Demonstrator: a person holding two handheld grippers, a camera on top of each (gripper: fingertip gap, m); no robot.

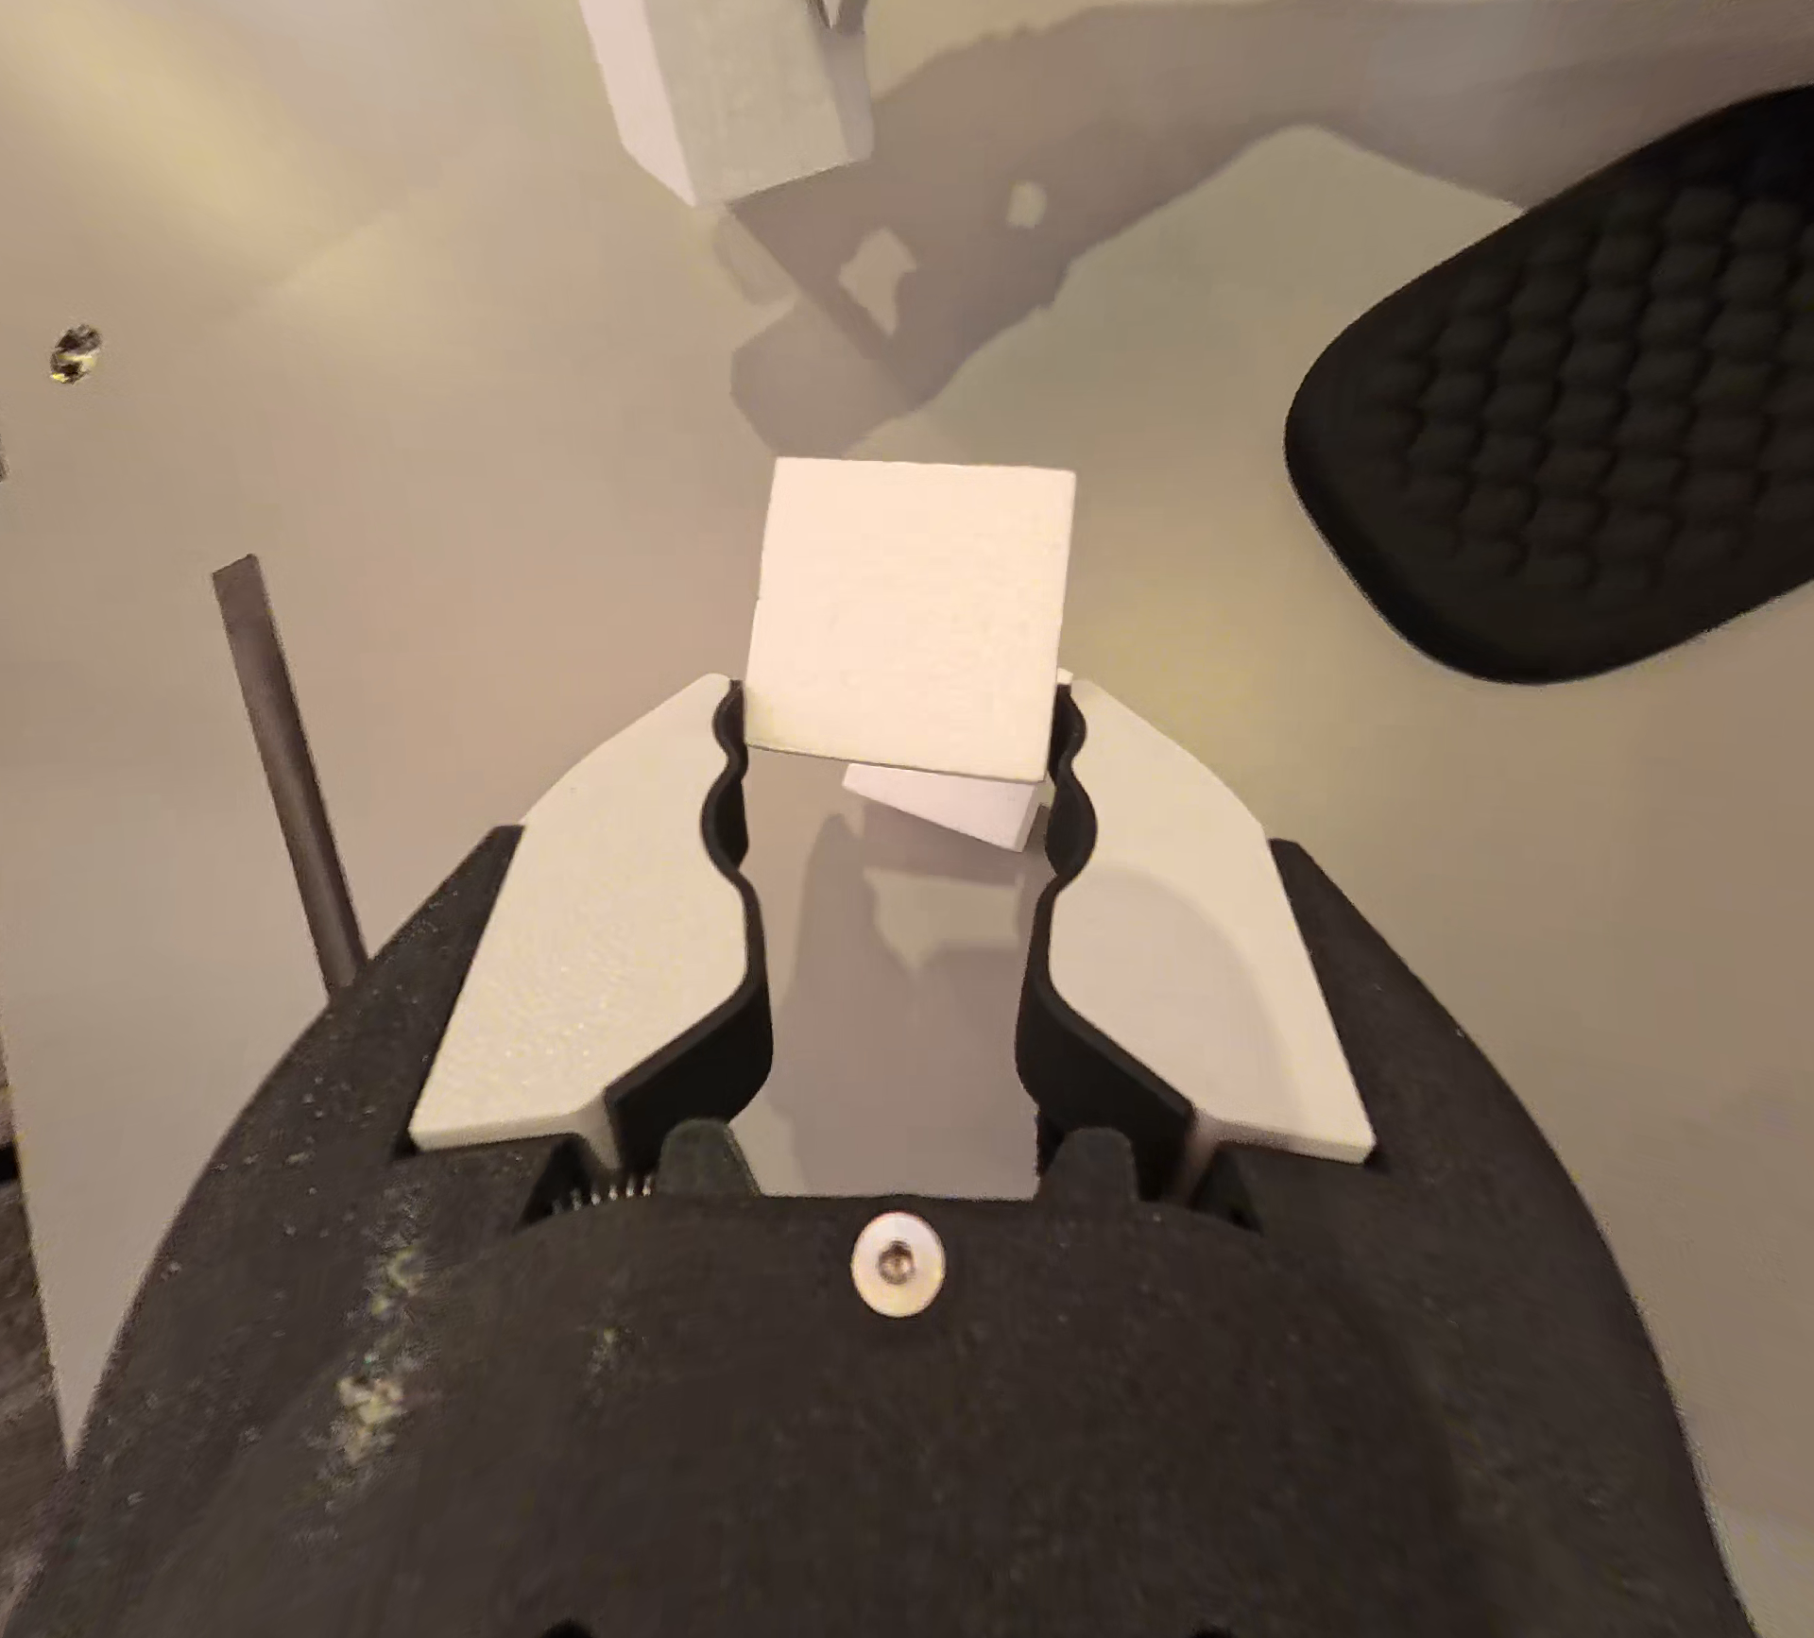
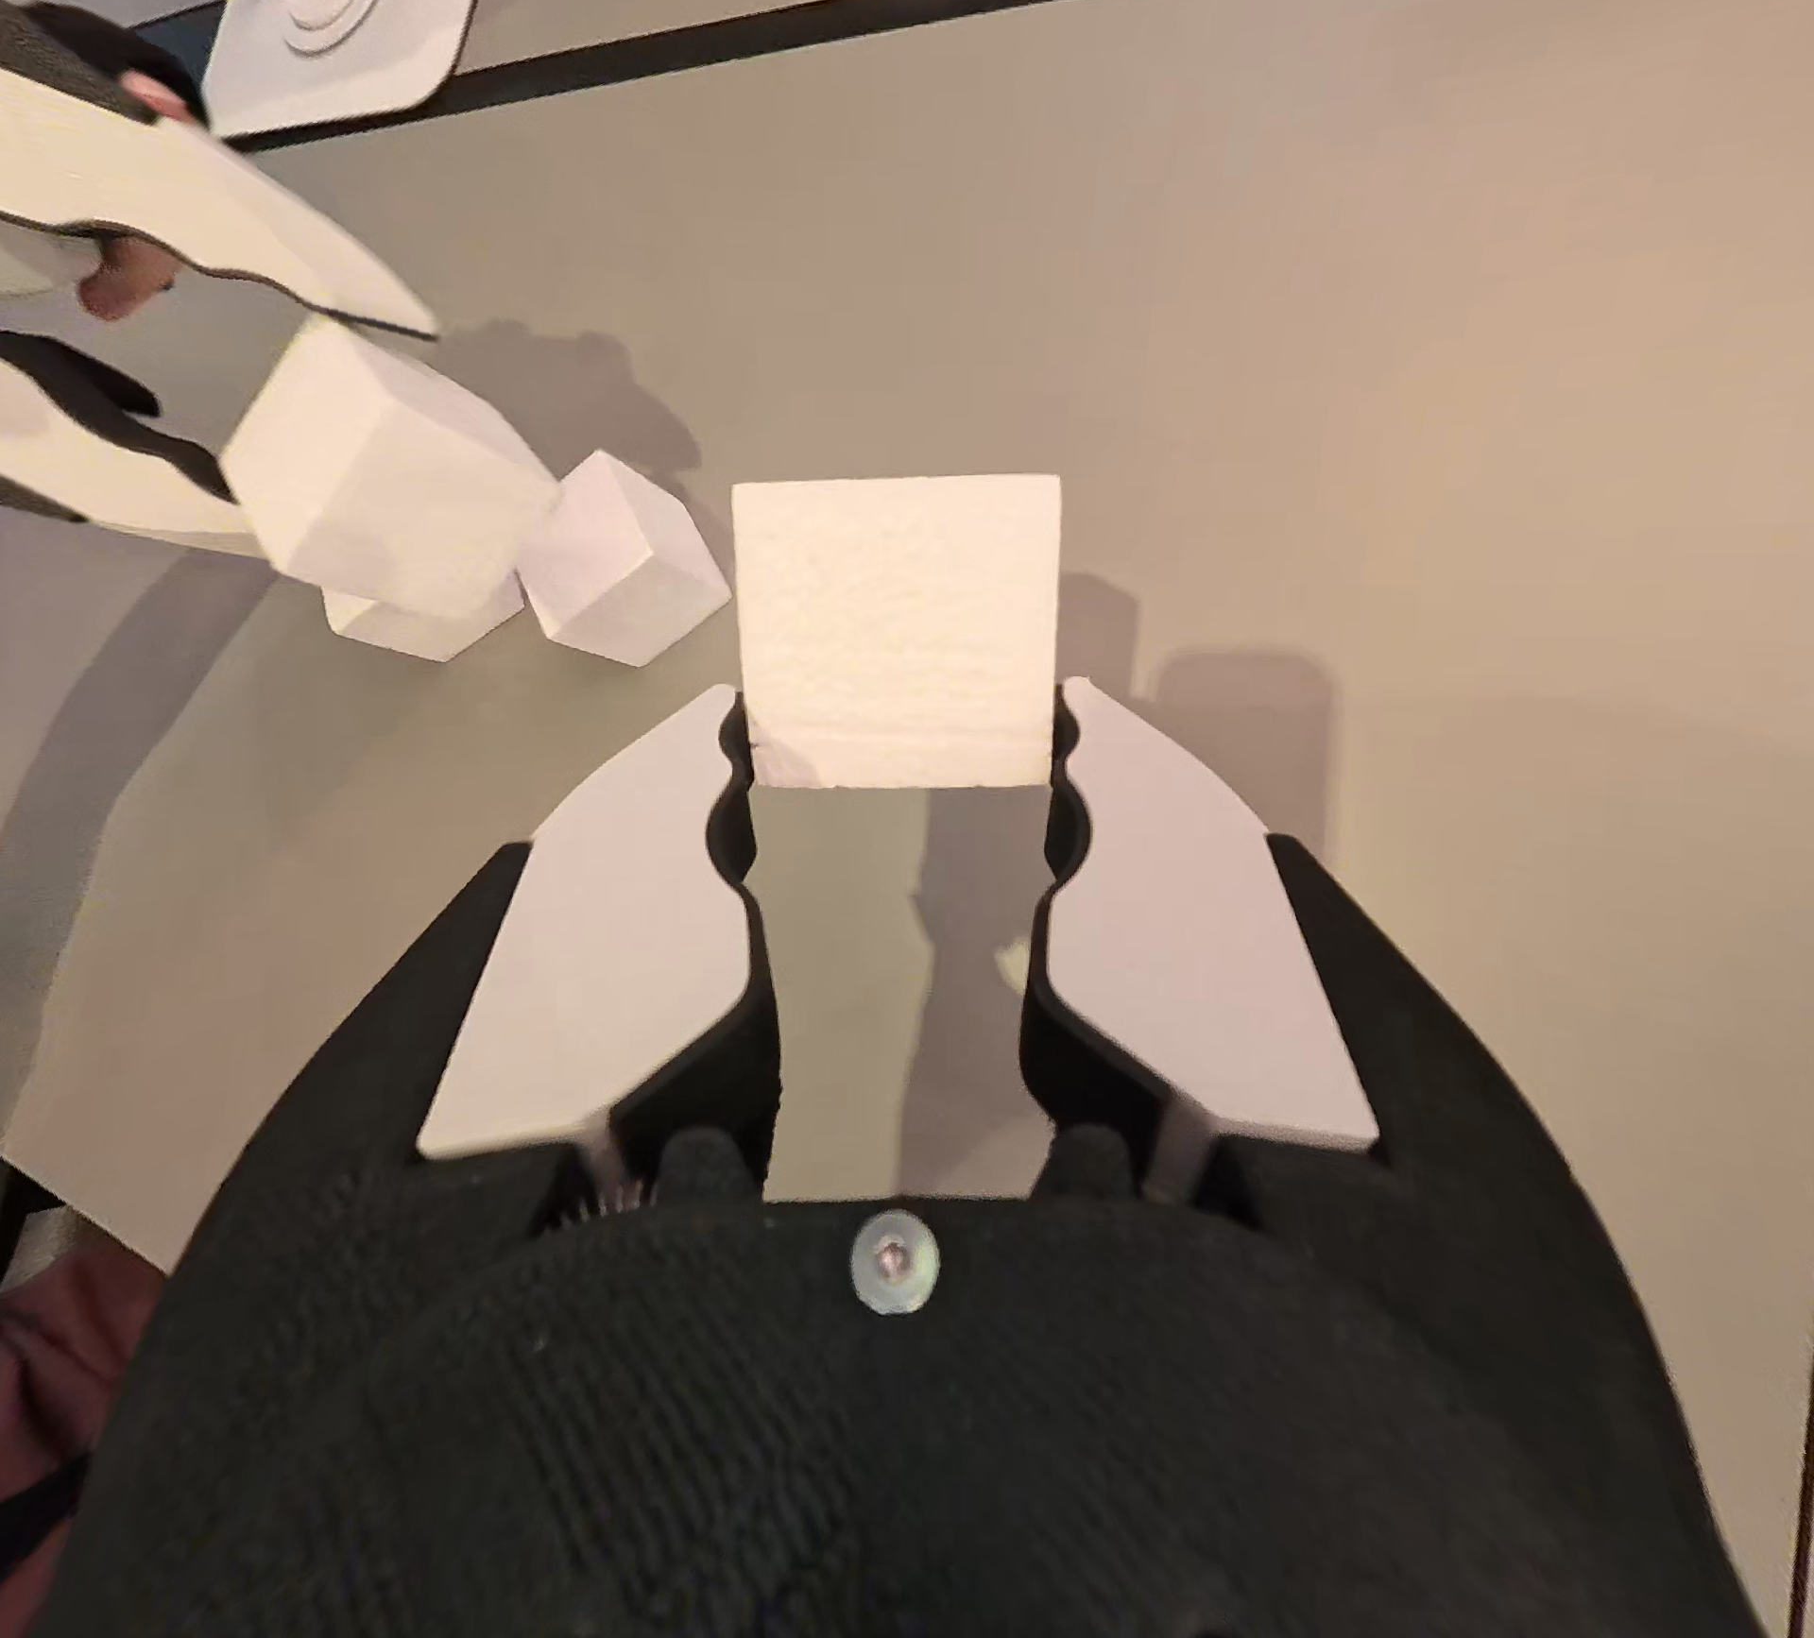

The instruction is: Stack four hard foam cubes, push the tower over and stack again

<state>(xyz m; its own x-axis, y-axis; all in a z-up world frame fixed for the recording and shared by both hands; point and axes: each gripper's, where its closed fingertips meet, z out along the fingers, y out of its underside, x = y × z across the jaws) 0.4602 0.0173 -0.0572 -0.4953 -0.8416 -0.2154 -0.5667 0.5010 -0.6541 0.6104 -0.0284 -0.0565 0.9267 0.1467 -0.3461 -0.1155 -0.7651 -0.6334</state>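
Two tools are each pinching a cube: left tool [image 1: 898, 712], right tool [image 2: 898, 732]; I'm seeing another cube [image 1: 942, 806] mostly hidden beneath the left tool's cube [image 1: 908, 614].

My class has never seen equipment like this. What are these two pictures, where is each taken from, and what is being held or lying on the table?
These are two hand-held pincers, each carrying its own camera that looks forward along its two fingers. In the left wrist view, the left gripper is closed on a white foam cube. In the right wrist view, the right gripper grips another cube. That view also shows two more cubes lying on the table, under and beside the left gripper's cube. A black textured pad lies nearby.
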